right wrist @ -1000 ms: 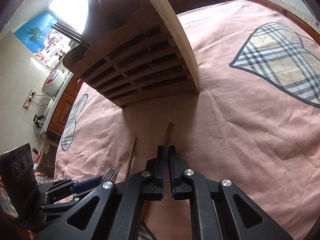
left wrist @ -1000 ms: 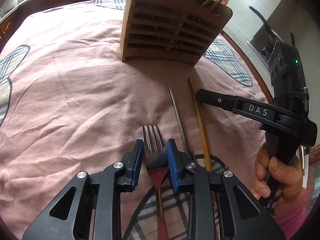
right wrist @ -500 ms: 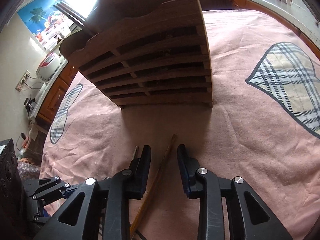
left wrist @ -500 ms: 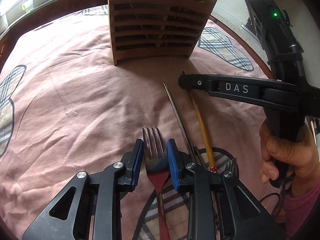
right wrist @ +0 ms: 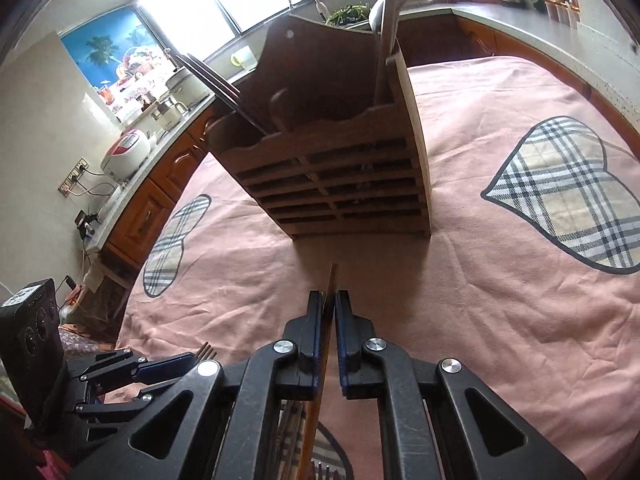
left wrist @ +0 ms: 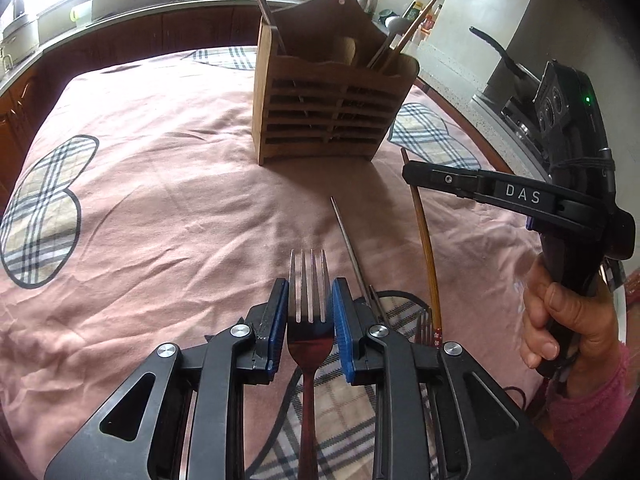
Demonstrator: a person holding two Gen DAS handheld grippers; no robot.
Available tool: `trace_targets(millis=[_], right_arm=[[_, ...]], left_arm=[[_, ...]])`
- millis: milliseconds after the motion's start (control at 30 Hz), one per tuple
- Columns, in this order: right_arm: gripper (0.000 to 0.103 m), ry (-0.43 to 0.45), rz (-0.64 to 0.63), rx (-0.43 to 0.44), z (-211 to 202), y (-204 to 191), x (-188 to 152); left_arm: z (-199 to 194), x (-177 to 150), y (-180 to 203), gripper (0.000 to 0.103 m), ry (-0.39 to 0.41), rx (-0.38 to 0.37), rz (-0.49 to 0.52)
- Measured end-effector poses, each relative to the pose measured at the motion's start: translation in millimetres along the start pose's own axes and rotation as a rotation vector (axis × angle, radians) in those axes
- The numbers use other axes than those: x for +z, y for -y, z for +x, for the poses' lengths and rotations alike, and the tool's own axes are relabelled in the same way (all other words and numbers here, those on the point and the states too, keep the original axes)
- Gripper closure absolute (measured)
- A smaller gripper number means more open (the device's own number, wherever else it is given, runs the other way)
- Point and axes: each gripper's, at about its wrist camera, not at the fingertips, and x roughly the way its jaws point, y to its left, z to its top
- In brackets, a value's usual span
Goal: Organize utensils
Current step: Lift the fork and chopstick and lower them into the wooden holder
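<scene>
My left gripper [left wrist: 307, 300] is shut on a metal fork [left wrist: 307, 300] with a dark red handle, tines pointing forward, held above the pink cloth. My right gripper [right wrist: 328, 312] is shut on a wooden chopstick [right wrist: 330, 284]; it shows in the left wrist view [left wrist: 424, 232] as a thin brown stick under the right gripper's arm [left wrist: 480, 190]. The wooden slatted utensil holder [left wrist: 328, 112] stands ahead [right wrist: 340, 184], with several utensils in it. A metal chopstick [left wrist: 348, 240] lies on the cloth between the grippers.
A pink tablecloth [left wrist: 160, 200] with plaid heart patches covers the table. More utensils [left wrist: 424, 324] lie near the front edge. Kitchen counters [right wrist: 520, 20] with appliances ring the table. A pan handle [left wrist: 496, 52] sticks out at the right.
My right gripper closed on the wooden chopstick and lifted it off the cloth. Both grippers rose and backed away from the holder. The left still holds the fork.
</scene>
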Motion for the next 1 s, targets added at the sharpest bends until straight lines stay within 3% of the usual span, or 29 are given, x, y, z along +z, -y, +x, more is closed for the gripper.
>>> trace_targets(millis=[600,1000], right_arm=[[0.098,0.160,-0.056,0.052,-93,-33,-11],[0.098,0.271,-0.076,0.036,-128,-40,-6]], left_arm=[[-87,-19,4,0.083,0.208,-0.007,-0.050],[-112,-10,7,0.083,0.319,-0.023,-0.081]])
